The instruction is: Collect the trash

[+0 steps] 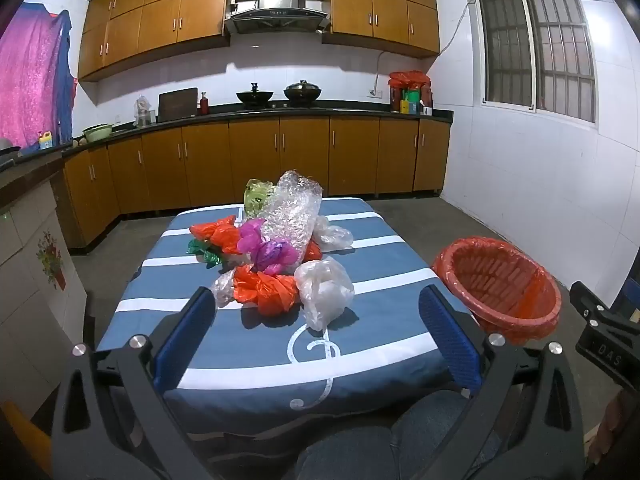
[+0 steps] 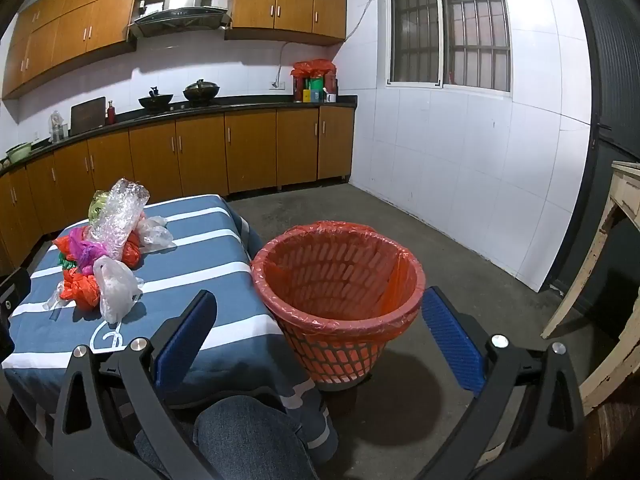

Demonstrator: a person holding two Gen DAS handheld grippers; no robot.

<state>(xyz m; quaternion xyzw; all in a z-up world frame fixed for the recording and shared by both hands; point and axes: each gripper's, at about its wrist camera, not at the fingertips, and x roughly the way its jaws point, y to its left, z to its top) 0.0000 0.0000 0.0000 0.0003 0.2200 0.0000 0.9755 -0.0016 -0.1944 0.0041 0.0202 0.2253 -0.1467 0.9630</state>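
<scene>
The left gripper (image 1: 316, 334) stands with its blue-padded jaws spread as wide as they go and nothing between them, and the pile of crumpled plastic bags (image 1: 276, 256) lies on the blue striped tablecloth (image 1: 384, 308) toward 12 o'clock from its tips, well apart from the pads. The right gripper (image 2: 318, 340) is equally wide open and empty, with the orange-lined wastebasket (image 2: 340, 300) on the floor at its 12 o'clock, beside the table's edge, and the same pile of bags off at about 10 o'clock. A denim-clad knee (image 2: 248, 436) shows below the right gripper at 6 o'clock.
</scene>
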